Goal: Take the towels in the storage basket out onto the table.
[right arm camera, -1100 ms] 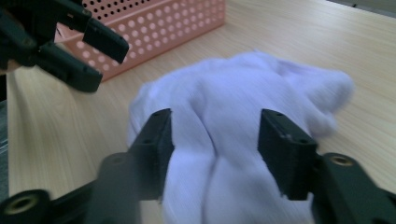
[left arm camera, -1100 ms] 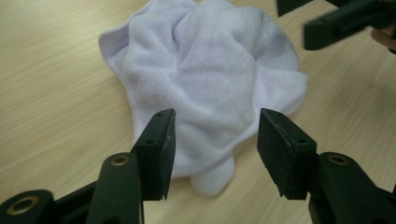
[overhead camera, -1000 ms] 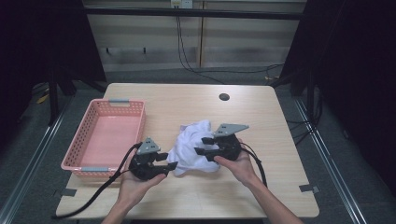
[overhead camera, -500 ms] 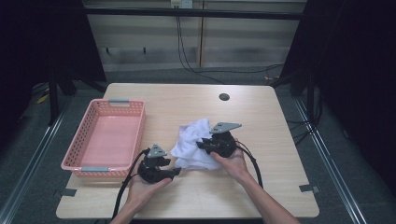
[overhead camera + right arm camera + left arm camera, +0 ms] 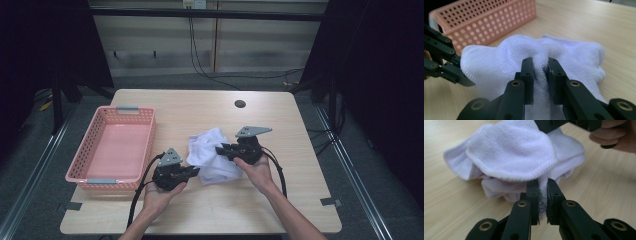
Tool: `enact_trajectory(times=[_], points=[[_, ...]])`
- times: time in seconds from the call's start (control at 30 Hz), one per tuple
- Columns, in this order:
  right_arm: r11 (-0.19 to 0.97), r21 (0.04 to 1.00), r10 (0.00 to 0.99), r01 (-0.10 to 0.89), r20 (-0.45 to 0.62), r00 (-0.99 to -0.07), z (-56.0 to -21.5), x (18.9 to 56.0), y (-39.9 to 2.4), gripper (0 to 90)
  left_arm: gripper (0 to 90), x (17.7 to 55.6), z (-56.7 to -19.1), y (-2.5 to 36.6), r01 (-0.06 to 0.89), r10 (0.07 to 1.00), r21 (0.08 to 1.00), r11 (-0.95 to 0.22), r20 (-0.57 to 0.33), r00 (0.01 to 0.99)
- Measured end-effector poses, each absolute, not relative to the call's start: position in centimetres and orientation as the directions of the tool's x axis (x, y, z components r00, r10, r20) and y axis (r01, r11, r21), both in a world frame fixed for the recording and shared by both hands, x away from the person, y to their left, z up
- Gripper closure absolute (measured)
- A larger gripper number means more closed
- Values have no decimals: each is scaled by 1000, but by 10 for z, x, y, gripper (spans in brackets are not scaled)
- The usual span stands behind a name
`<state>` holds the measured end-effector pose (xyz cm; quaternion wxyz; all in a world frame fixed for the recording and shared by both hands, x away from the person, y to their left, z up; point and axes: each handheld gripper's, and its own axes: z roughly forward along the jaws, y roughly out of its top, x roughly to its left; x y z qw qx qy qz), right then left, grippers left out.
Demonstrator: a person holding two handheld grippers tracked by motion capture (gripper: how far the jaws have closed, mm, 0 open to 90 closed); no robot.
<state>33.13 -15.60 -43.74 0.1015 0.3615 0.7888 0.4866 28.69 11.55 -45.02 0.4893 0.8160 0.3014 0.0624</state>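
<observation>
The left hand-held gripper (image 5: 543, 192) has just been closing, and its jaws now stand nearly together with a fold of the white towel (image 5: 524, 157) pinched between the pads; the grip sits low on the near edge of the bundle, which suggests that a hem or corner is being secured rather than the bulk of the cloth. The right hand-held gripper (image 5: 541, 75) is likewise clamped on a ridge of the same towel, taken from the opposite side and higher on the heap. In the high view the left hand-held gripper (image 5: 194, 172) and the right hand-held gripper (image 5: 222, 149) face each other across the towel (image 5: 210, 152), so the two grips are separate points, as would be needed to lift and spread or fold the cloth. The towel lies crumpled on the desk (image 5: 210, 210), about midway between its left and right edges and nearer the front edge. The pink perforated basket (image 5: 131, 111) stands just beside it along the left edge, with nothing seen inside, and is probably the receptacle. A dark round hole (image 5: 240, 104) lies near the rear edge.
</observation>
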Motion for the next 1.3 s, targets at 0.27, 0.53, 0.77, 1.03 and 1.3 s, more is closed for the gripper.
enact_trajectory(times=[0.27, 0.53, 0.77, 1.03, 1.3], points=[[210, 870, 702, 446, 183, -688, -413, 339, -171, 827, 837, 277, -434, 122, 407, 534, 861, -307, -198, 822], [170, 873, 758, 458, 181, -627, -407, 360, -201, 853, 837, 259, -405, 126, 346, 466, 900, -266, -194, 863], [168, 850, 816, 500, 165, -555, -418, 383, -219, 847, 825, 259, -413, 113, 361, 419, 878, -313, -213, 882], [205, 838, 789, 506, 164, -592, -436, 358, -224, 496, 558, 267, -432, 124, 430, 462, 844, -321, -257, 849], [238, 854, 657, 462, 209, -725, -429, 300, -208, 465, 603, 278, -450, 141, 497, 533, 823, -275, -300, 791]])
